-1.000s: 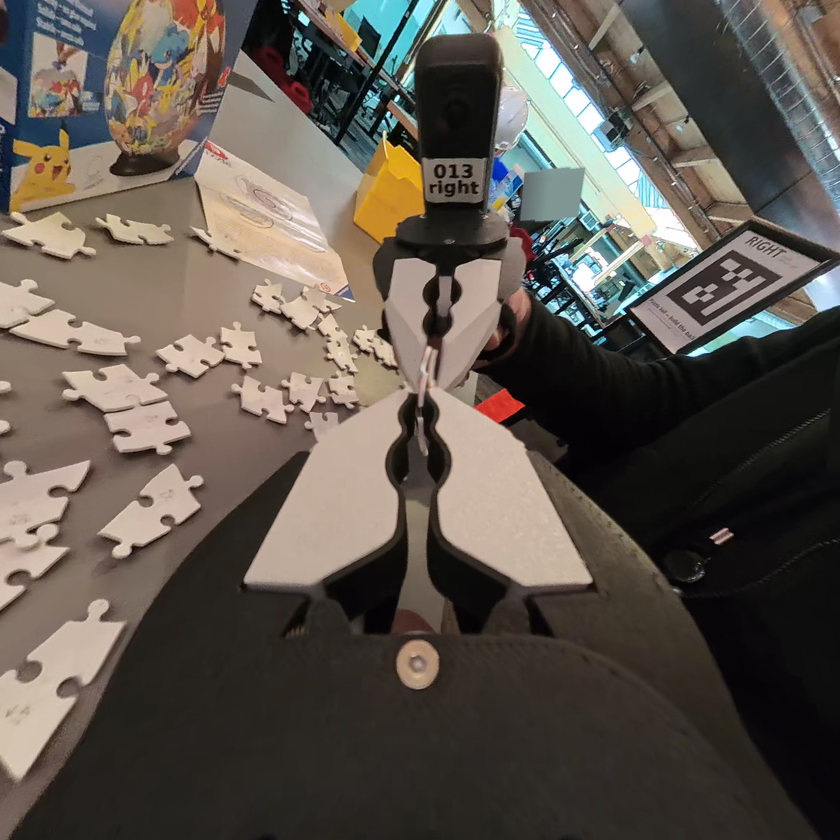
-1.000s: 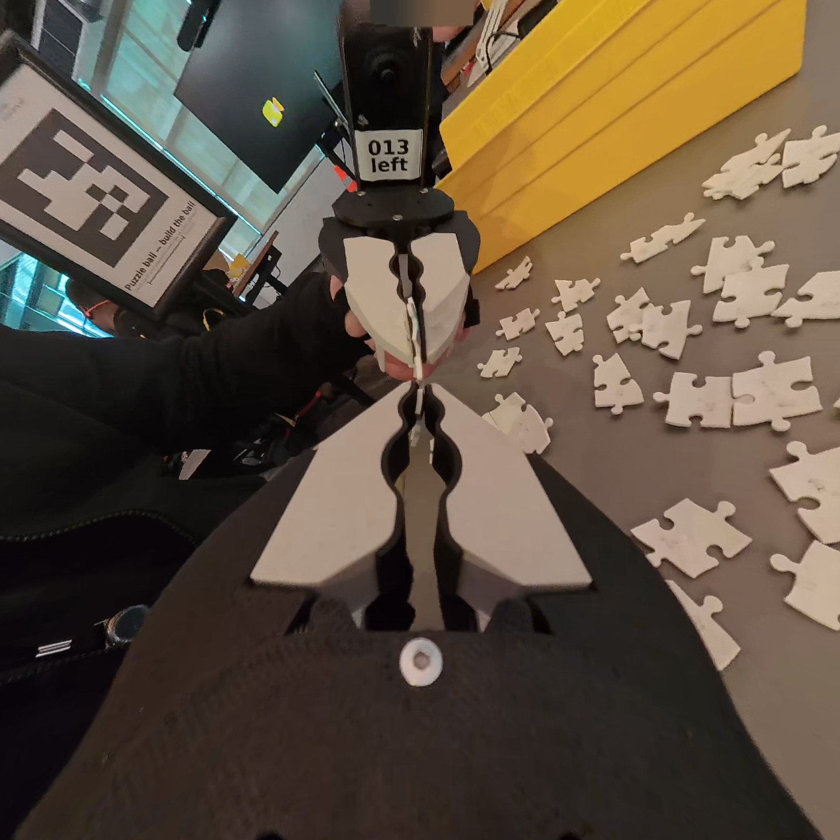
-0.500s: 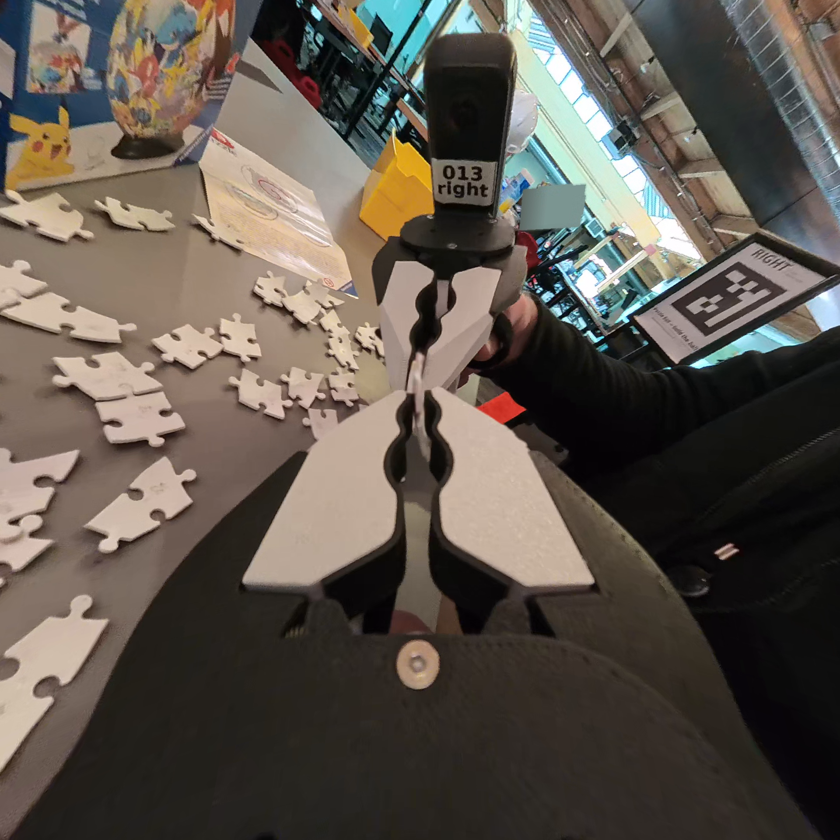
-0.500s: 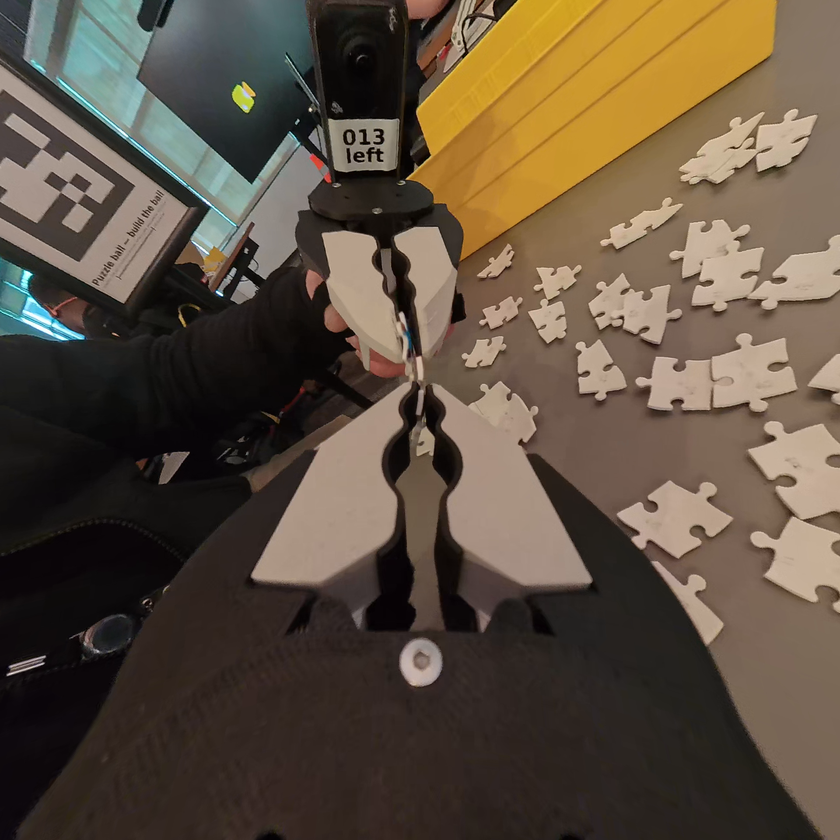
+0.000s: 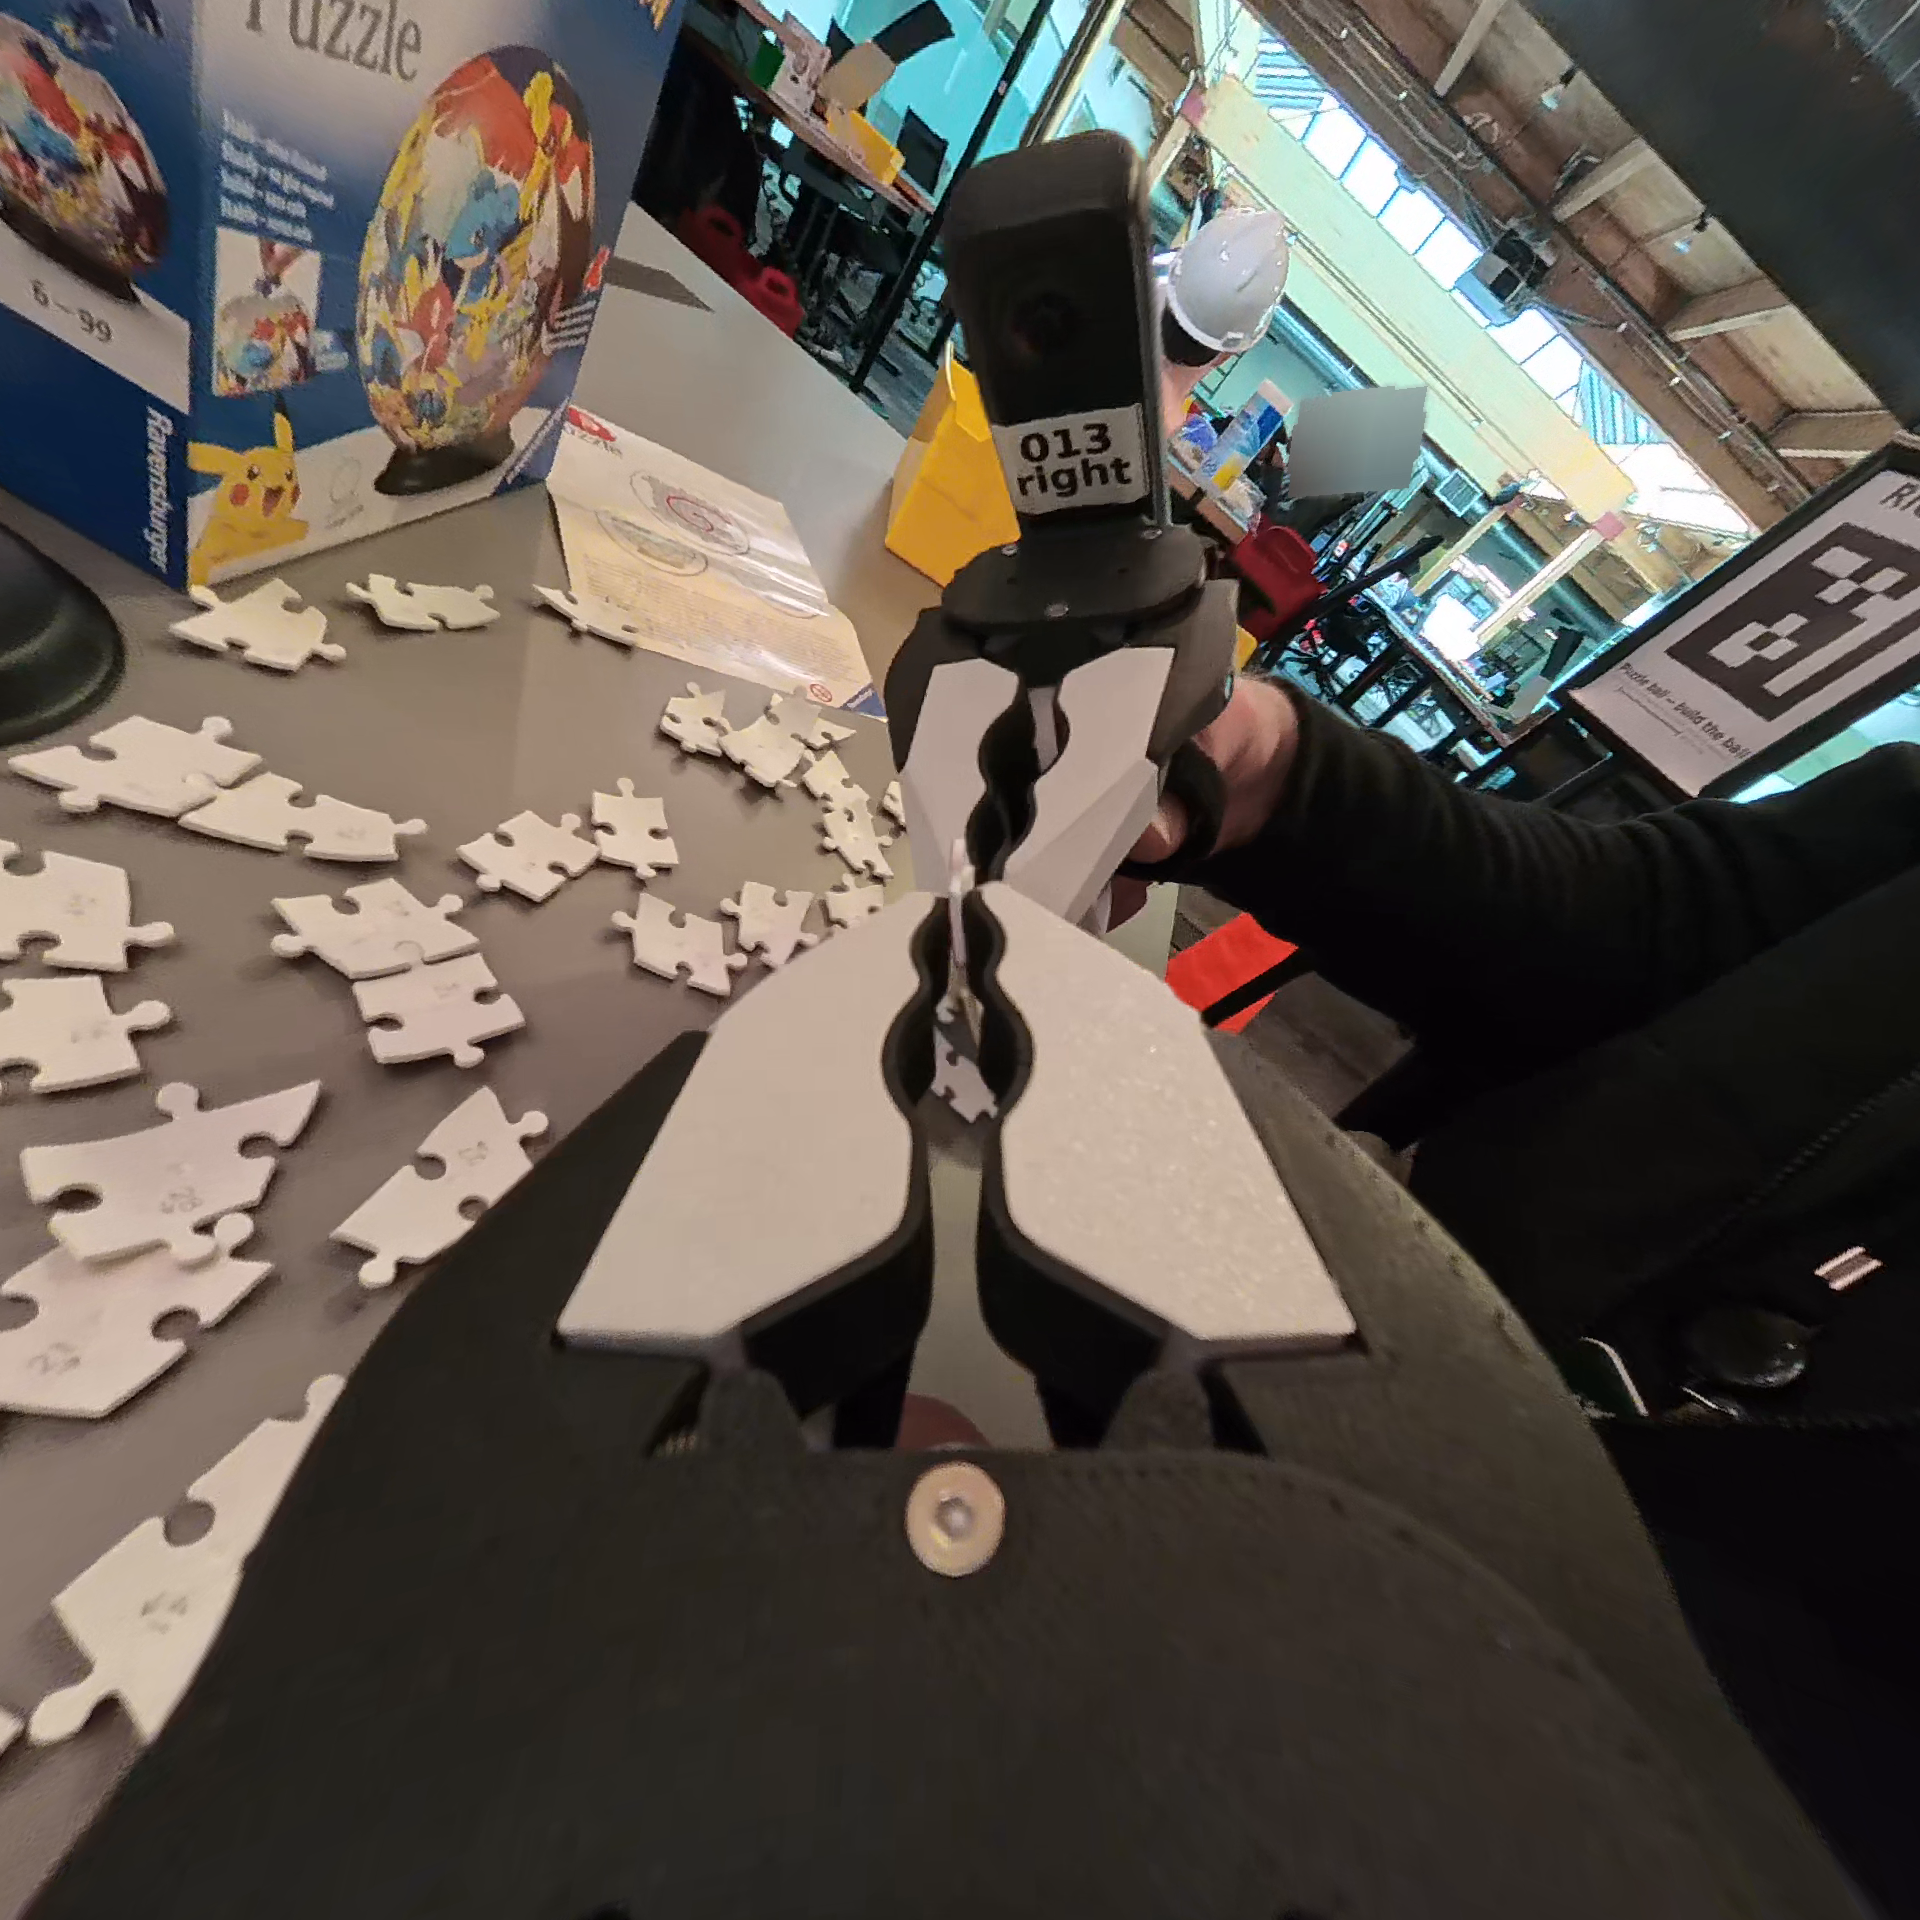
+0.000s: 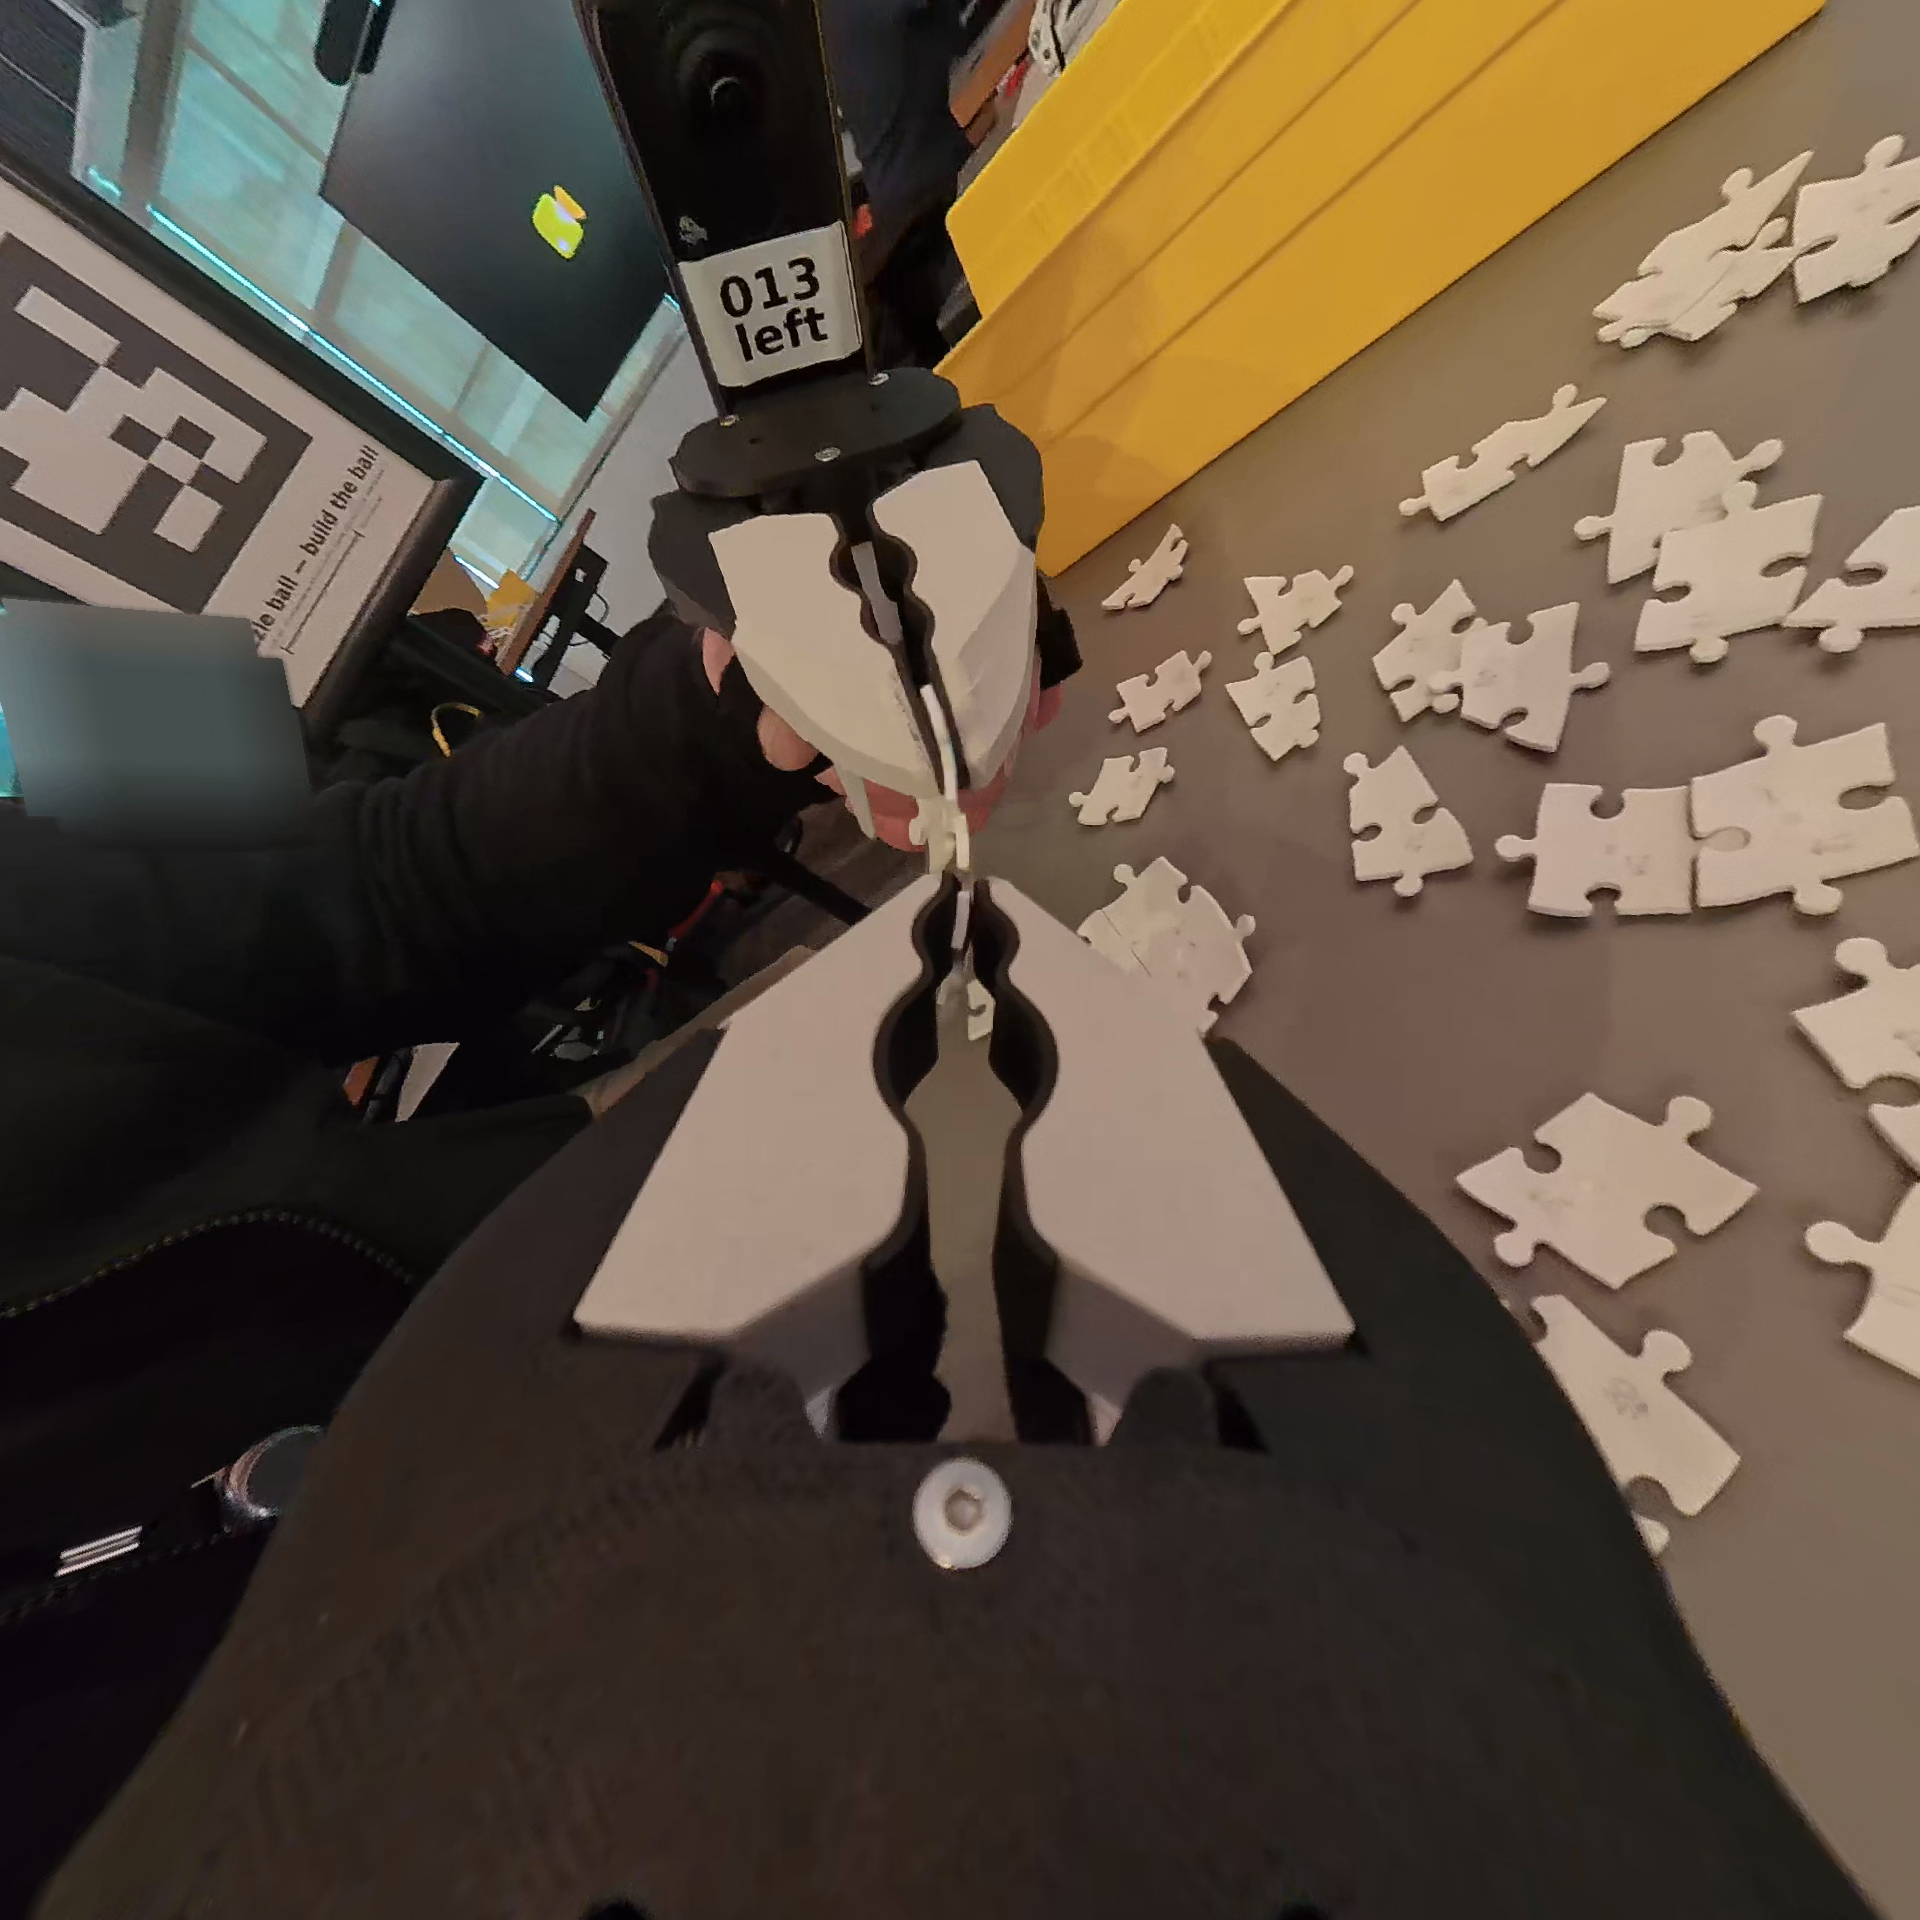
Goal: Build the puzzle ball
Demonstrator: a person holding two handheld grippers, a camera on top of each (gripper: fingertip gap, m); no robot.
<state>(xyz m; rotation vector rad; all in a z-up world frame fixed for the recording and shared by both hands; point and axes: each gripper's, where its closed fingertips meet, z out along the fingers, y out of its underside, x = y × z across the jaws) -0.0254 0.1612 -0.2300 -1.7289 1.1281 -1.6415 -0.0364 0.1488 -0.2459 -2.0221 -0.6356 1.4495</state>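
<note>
- Left wrist view, nearest first: the left gripper (image 5: pixel 961 914) is clenched on a white puzzle piece (image 5: pixel 958 1049), held edge-on between its tips.
- Right at those tips, the right gripper (image 5: pixel 1013 873) faces it, tip to tip, above the table (image 5: pixel 582 727).
- Right wrist view: the right gripper (image 6: pixel 961 899) likewise grips a second piece (image 6: pixel 964 940) edge-on; the left gripper's (image 6: pixel 940 821) piece meets it just ahead, knobs touching or nearly so.
- Handling, as a judgement: the pieces look thin, light, stiff plastic with smooth faces, apt to slip or twist. Best pinched across the flat faces, away from the knob to be mated.
- Farther, to the left gripper's left: loose pieces (image 5: pixel 436 1008) lie scattered face-down.
- Beyond them: a leaflet (image 5: pixel 686 561), the box (image 5: pixel 312 260) and a yellow bin (image 5: pixel 940 488).
</note>
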